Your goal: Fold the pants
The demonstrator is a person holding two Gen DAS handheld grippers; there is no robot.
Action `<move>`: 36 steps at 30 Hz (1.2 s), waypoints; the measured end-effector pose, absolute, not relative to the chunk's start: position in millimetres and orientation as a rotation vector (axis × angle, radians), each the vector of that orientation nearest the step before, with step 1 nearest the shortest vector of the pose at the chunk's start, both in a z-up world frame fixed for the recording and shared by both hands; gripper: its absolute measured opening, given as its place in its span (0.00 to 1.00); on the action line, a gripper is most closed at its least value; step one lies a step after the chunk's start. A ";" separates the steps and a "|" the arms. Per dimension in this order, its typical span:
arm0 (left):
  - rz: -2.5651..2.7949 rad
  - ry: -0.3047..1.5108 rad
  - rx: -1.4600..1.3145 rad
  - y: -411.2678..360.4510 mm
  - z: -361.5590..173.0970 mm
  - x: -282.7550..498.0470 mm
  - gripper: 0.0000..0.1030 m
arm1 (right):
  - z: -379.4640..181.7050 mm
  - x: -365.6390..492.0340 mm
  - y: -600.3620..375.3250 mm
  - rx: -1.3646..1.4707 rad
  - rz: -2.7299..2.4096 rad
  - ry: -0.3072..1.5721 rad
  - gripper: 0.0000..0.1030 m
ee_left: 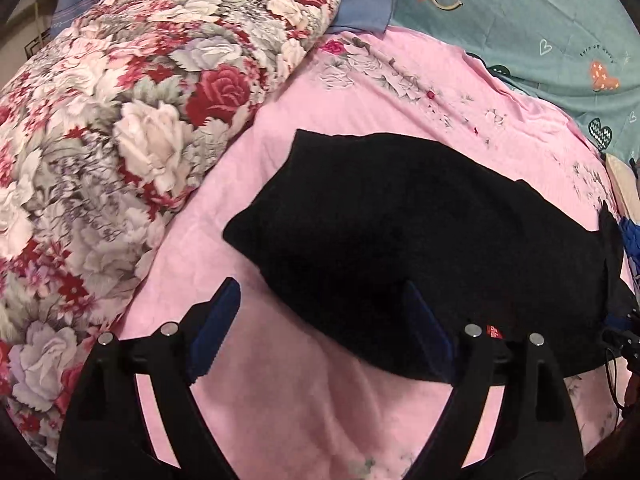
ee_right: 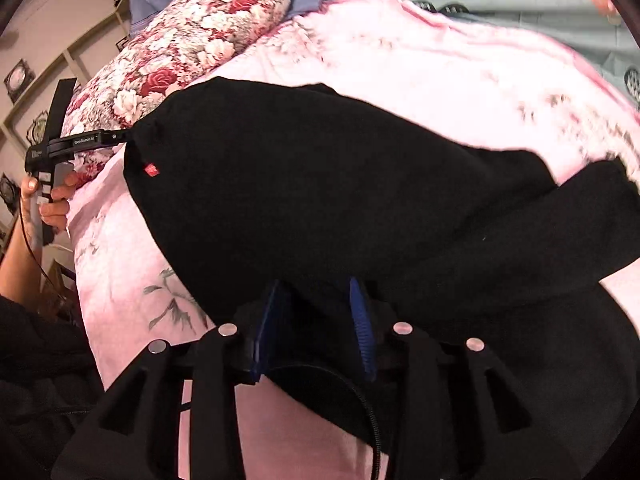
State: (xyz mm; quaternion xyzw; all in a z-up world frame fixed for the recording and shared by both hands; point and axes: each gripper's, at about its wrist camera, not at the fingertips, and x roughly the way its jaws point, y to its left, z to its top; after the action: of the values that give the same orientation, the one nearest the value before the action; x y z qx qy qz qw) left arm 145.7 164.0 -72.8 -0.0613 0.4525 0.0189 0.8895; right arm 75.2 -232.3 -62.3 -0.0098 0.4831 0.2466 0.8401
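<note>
Black pants (ee_left: pixel 400 240) lie folded in a thick bundle on a pink floral bedsheet (ee_left: pixel 360 100), filling the middle of both wrist views. In the left wrist view, the left tongs (ee_left: pixel 324 320) stand wide apart at six o'clock, one blue pad over bare sheet, the other at the near edge of the cloth; nothing is gripped between them. A small red tag (ee_left: pixel 494 332) shows on the pants just beside the right-hand finger. A rose-patterned quilt (ee_left: pixel 140 120) is heaped at nine to eleven o'clock, and a teal sheet with heart prints (ee_left: pixel 540 20) lies at one o'clock.

In the right wrist view, the right tongs (ee_right: pixel 320 328) sit at six o'clock, partly parted, with the near hem of the pants lying between the blue pads (ee_right: pixel 362 328); whether they press on the cloth cannot be told. At nine o'clock a hand (ee_right: pixel 44 200) holds the handle of the other tool beside the quilt.
</note>
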 end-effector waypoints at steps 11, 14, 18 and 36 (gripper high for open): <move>0.072 1.046 -0.413 185.9 -64.5 165.0 0.82 | -33.1 72.2 -286.8 0.175 0.241 0.865 0.42; 0.102 1.073 -0.427 187.4 -61.7 179.7 0.80 | -33.5 70.0 -293.0 0.132 0.162 0.870 0.42; 0.114 1.103 -0.462 186.8 -64.7 192.9 0.72 | -36.1 64.8 -301.5 0.123 0.141 0.868 0.42; 0.184 1.230 -0.511 187.4 -101.1 225.5 0.34 | -45.6 81.4 -293.0 0.082 0.180 0.876 0.42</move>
State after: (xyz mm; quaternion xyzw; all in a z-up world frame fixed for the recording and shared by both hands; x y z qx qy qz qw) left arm 225.5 187.4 -101.1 -0.2366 0.5696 0.0852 0.7825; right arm 81.4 -293.0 -45.6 0.0398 0.4233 0.0872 0.9009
